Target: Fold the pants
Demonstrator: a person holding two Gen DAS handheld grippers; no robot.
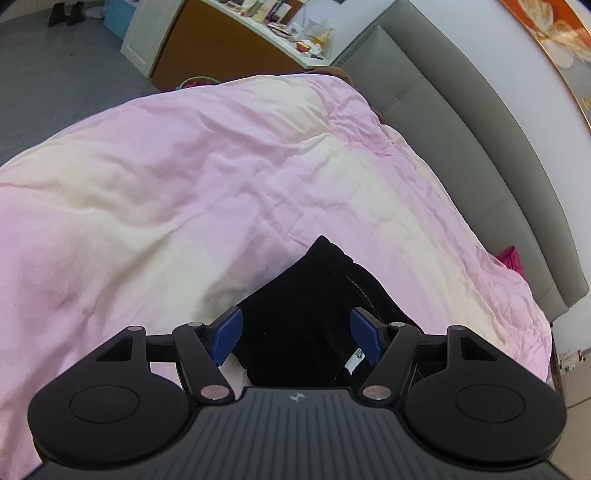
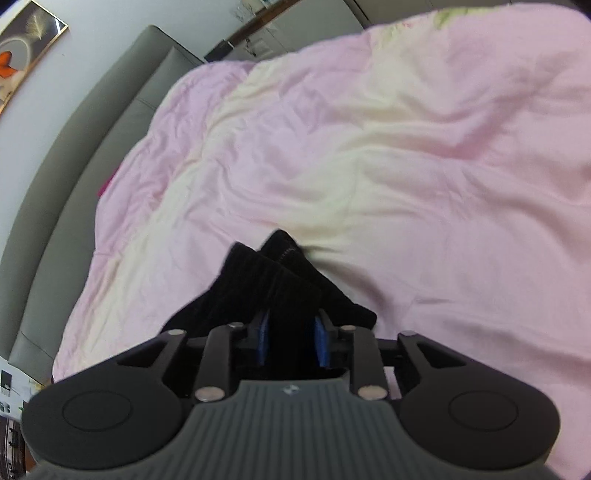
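Observation:
Black pants (image 1: 306,314) lie bunched on a pink and cream duvet (image 1: 184,192). In the left wrist view my left gripper (image 1: 297,332) is open, its blue pads (image 1: 227,334) spread on either side of the black fabric, with a white label (image 1: 356,360) showing near the right pad. In the right wrist view my right gripper (image 2: 291,341) is shut on a fold of the black pants (image 2: 266,280), which bulge out ahead of the blue pads (image 2: 320,343) over the duvet (image 2: 406,166).
A grey padded headboard (image 1: 461,129) runs along the bed's far side and shows in the right wrist view (image 2: 74,147). A cluttered white desk (image 1: 280,26) stands beyond the bed. A magenta item (image 1: 511,258) lies by the headboard.

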